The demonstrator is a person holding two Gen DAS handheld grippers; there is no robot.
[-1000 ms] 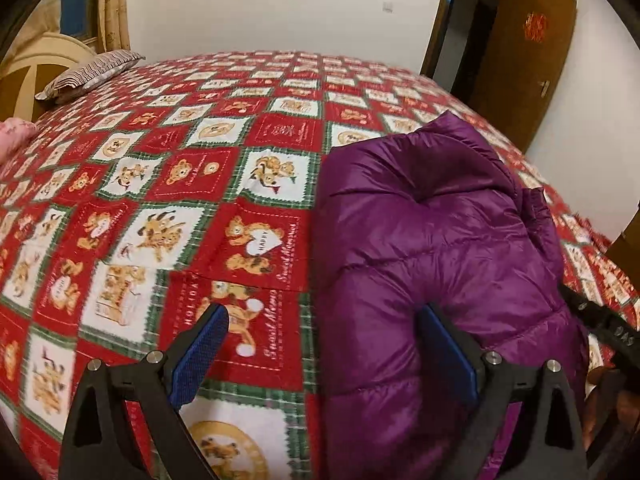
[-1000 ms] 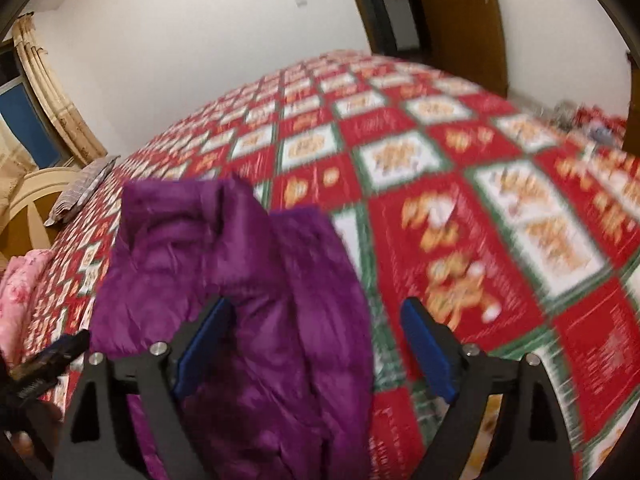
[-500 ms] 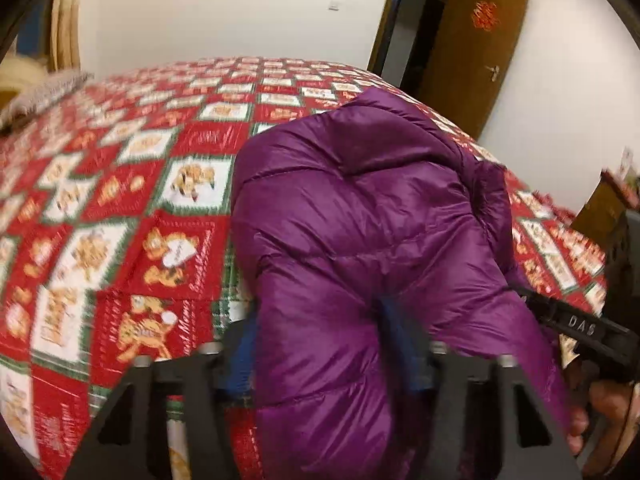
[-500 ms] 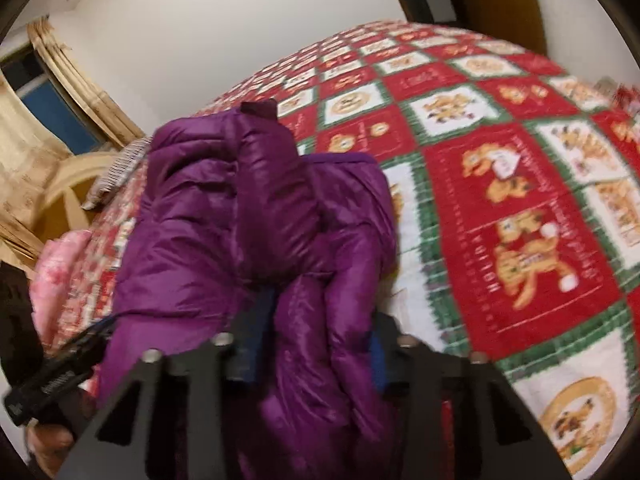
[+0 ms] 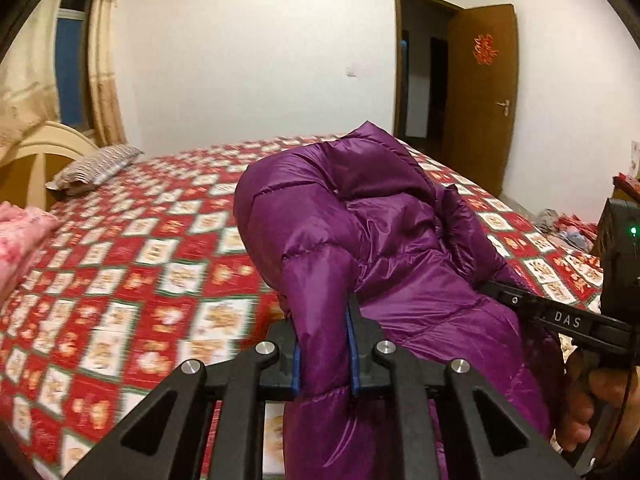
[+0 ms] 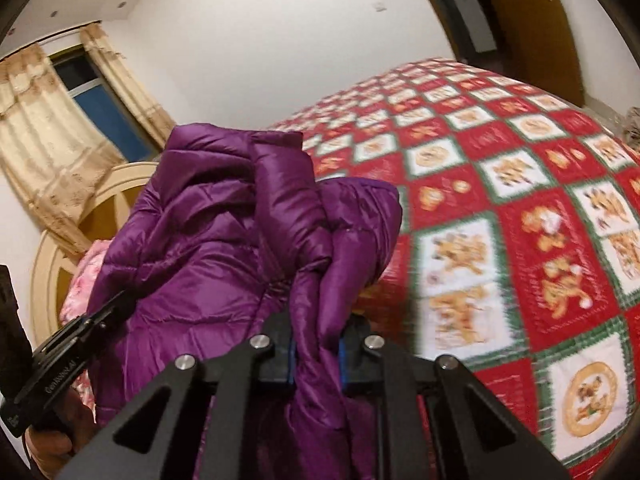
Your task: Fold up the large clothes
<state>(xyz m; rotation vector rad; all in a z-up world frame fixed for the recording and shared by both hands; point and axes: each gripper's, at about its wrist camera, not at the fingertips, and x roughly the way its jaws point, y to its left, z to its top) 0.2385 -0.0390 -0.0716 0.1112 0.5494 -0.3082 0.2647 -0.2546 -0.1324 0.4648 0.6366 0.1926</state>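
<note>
Hanging between left gripper [image 5: 323,354] and right gripper [image 6: 316,360], both clamped on it, the purple jacket [image 5: 360,248] bunches above the bed [image 5: 168,248].

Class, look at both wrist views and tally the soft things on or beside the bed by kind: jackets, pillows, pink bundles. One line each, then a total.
Jackets: 1, the purple jacket, pinched by both the left gripper and the right gripper
Pillows: 1, the striped pillow
Pink bundles: 1, the pink bundle
Total: 3
</note>
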